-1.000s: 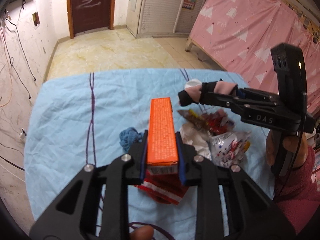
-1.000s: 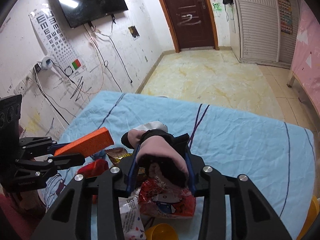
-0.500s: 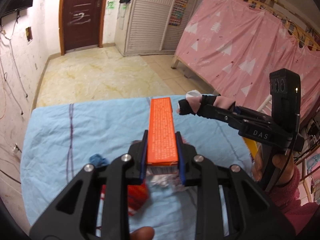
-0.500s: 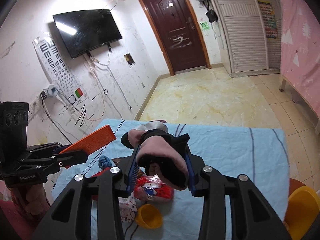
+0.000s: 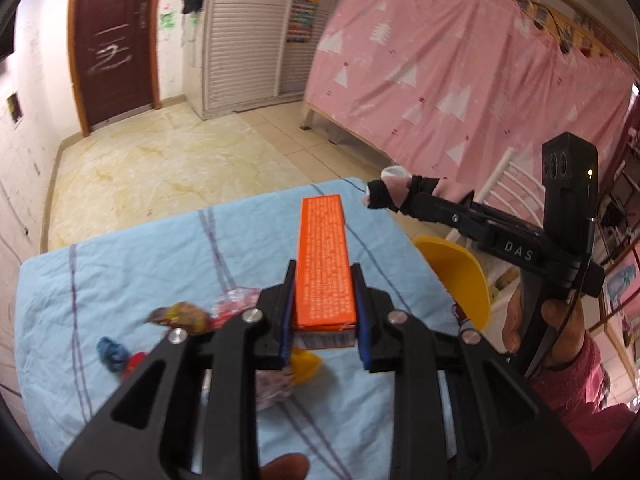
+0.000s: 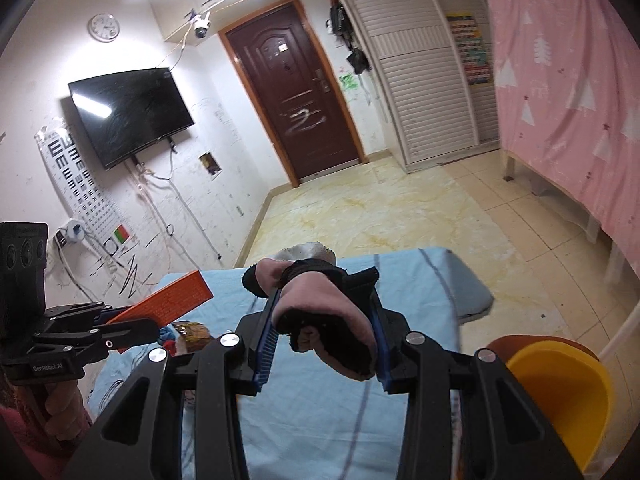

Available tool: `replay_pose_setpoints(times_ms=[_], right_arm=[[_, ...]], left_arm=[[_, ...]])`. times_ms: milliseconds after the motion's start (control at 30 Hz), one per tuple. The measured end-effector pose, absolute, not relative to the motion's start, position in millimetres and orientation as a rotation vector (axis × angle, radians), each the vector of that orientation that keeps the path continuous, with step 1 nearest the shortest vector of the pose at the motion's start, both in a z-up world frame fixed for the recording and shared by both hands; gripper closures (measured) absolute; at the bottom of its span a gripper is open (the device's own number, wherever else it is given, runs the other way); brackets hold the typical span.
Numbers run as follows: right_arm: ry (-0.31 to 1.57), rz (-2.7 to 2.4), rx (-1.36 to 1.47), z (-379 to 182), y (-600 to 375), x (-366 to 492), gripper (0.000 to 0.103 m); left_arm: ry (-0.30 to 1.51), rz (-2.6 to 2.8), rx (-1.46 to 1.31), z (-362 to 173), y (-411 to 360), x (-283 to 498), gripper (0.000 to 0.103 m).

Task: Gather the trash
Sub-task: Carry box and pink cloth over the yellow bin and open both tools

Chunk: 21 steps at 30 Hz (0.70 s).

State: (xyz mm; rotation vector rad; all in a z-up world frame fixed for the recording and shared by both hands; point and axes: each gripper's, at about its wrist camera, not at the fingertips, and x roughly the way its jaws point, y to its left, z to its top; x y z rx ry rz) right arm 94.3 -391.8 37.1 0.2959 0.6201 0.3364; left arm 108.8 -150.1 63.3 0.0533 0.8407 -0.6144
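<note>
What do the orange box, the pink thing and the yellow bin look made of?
Orange box: printed cardboard, matte; flat faces, crisp edges, fine print.
Pink thing: soft fabric, likely fleece with black trim; it sags and folds.
Yellow bin: moulded plastic, probably; smooth, evenly coloured, slightly glossy wall.

A lived-in home bedroom: pink-curtained bed [image 6: 568, 80], wall television [image 6: 130, 114], louvred wardrobe [image 6: 416, 68], wooden door [image 6: 296, 100].

Two hand-held grippers: left hand-held gripper [image 5: 322, 304], right hand-held gripper [image 6: 320, 316]. One orange box [image 5: 323, 264], one pink-and-black sock [image 6: 324, 312], one yellow bin [image 6: 560, 396], one blue cloth scrap [image 5: 111, 353], one desk [image 5: 132, 264]; several wrappers, uncountable.
</note>
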Motion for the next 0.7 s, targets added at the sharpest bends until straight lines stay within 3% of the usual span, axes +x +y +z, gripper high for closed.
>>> replay_pose_setpoints(times_ms=[700], right_arm=[[0.651,-0.012,0.272,-5.4,-521.1,13.2,0.069]], left_arm=[[0.975,-0.85,0.231,21.6,-329.5,84.7,0.08]])
